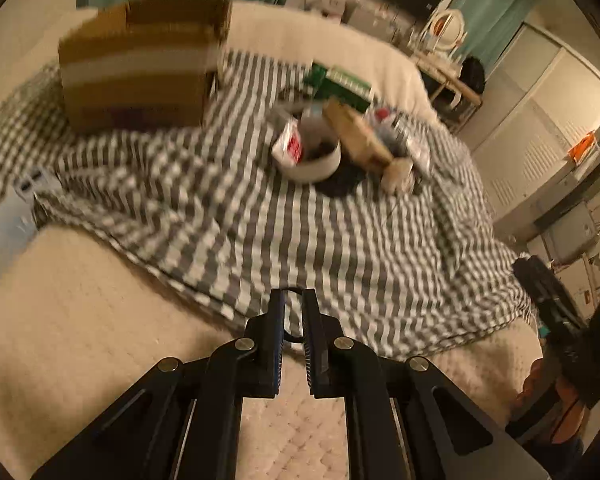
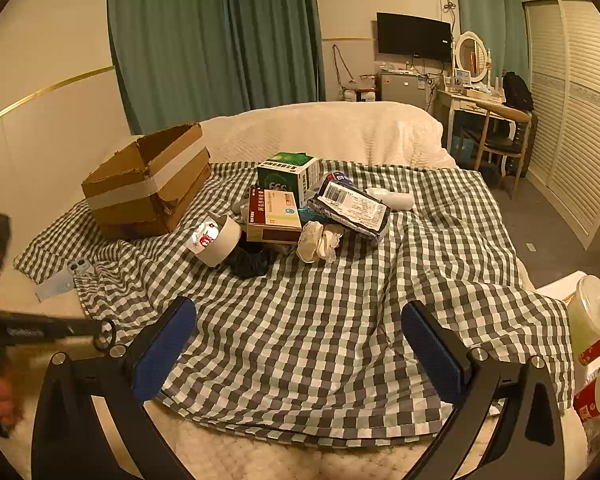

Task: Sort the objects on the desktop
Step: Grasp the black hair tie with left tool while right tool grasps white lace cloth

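A pile of objects lies on a checked cloth (image 2: pixel 320 320) on a bed: a green and white box (image 2: pixel 288 178), a tan and red box (image 2: pixel 274 216), a roll of white tape (image 2: pixel 220 240), a dark barcoded packet (image 2: pixel 350 208), a black cloth item (image 2: pixel 250 262) and a white crumpled item (image 2: pixel 318 242). An open cardboard box (image 2: pixel 148 188) stands left of the pile. My left gripper (image 1: pixel 293 312) is shut on a thin black ring (image 1: pixel 290 314), held low over the bed's near edge. My right gripper (image 2: pixel 296 344) is open and empty, well short of the pile.
A phone (image 2: pixel 66 276) lies at the cloth's left edge. A plastic cup with a straw (image 2: pixel 590 316) and red cups (image 2: pixel 598 394) stand at the right. A dressing table with mirror (image 2: pixel 474 92), a chair (image 2: pixel 504 140) and a louvred wardrobe (image 2: pixel 576 120) are beyond the bed.
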Tool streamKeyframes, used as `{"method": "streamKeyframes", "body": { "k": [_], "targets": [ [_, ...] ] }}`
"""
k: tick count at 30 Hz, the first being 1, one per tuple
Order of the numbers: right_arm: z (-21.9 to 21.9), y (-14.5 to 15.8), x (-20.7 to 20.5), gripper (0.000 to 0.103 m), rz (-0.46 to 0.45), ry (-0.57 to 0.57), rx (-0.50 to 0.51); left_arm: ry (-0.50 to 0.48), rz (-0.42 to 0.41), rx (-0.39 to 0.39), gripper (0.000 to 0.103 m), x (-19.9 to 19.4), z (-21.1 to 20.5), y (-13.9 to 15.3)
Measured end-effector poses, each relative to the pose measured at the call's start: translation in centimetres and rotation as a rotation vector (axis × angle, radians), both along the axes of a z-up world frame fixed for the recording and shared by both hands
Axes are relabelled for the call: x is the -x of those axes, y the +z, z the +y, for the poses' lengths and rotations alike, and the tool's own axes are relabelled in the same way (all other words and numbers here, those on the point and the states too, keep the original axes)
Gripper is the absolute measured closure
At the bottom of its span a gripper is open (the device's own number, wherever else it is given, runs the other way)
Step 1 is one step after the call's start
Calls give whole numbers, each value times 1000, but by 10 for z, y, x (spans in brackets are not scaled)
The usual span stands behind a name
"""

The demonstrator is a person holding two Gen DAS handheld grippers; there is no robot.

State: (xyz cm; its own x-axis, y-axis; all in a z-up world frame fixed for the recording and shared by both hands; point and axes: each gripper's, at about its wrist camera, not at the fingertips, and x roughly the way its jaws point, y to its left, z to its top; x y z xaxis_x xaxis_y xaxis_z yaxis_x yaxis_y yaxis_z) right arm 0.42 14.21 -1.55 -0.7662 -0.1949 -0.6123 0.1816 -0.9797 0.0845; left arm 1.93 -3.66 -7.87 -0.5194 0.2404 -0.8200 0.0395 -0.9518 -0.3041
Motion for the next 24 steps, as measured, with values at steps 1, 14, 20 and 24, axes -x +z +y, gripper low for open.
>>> {"method": "streamKeyframes", "body": {
  "k": [1,14,20,24],
  "targets": [
    [-1,0,1,0,-4,0,-3,-7,6,-1,94,1,0,1],
    [-8,-3,7,0,-15,21,-18,-49,-62,13,77,13,13,-15],
    [-17,2,22,0,4,43,-34,-136,-50,92,62,42,40,-26],
    [-19,2,32,0,11,39,-47,-174,-133,87,62,51,49,-50]
  ]
}}
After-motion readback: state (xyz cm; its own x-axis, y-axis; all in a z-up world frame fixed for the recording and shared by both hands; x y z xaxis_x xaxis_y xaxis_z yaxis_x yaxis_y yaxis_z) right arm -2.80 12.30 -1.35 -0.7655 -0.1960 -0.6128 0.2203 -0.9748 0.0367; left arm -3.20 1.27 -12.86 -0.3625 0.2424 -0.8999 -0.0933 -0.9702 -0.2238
